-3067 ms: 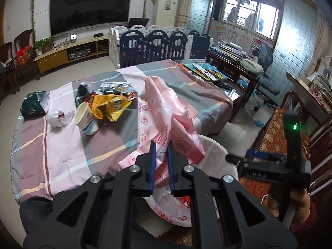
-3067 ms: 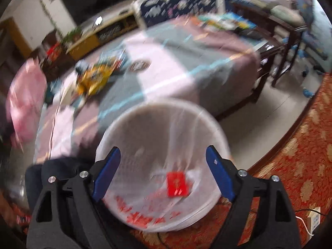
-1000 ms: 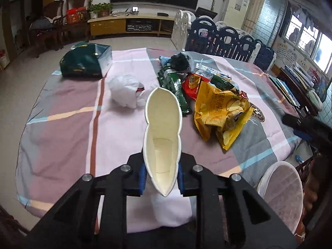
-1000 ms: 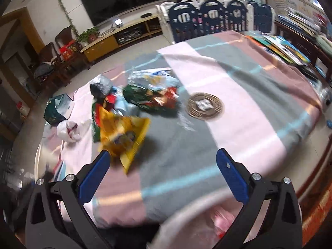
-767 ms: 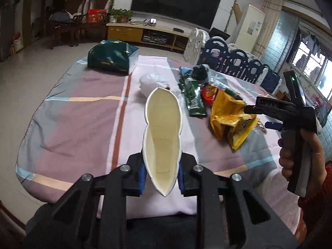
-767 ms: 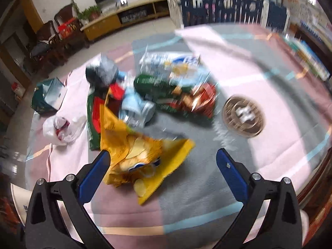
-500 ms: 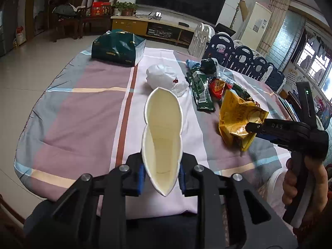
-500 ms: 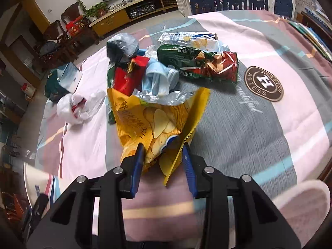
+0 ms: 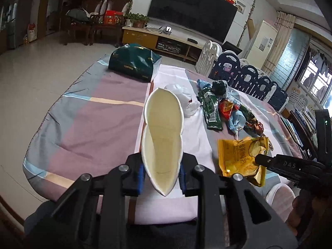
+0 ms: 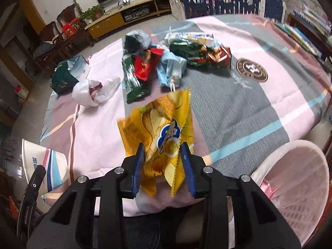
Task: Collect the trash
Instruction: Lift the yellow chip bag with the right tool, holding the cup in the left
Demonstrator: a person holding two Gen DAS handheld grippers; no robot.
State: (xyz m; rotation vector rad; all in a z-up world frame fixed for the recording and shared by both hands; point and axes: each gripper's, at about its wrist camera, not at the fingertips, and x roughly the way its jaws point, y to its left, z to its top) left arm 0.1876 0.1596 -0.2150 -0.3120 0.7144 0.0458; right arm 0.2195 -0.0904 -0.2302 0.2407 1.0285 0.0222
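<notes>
Right now both claws are loaded, so the step in hand looks like carrying trash to the bin. Squeezed flat between its pads, the left gripper (image 9: 161, 173) holds a paper cup (image 9: 162, 132) whose mouth sticks out ahead. Clamped on the yellow chip bag (image 10: 159, 132), the right gripper (image 10: 162, 171) has the white bin (image 10: 294, 174) just off to its right. Next, probably: swing over the rim and release.

bare tablecloth (image 10: 238, 112) right — wrapper heap (image 10: 166, 66) beyond, basket (image 10: 311, 166) beside
</notes>
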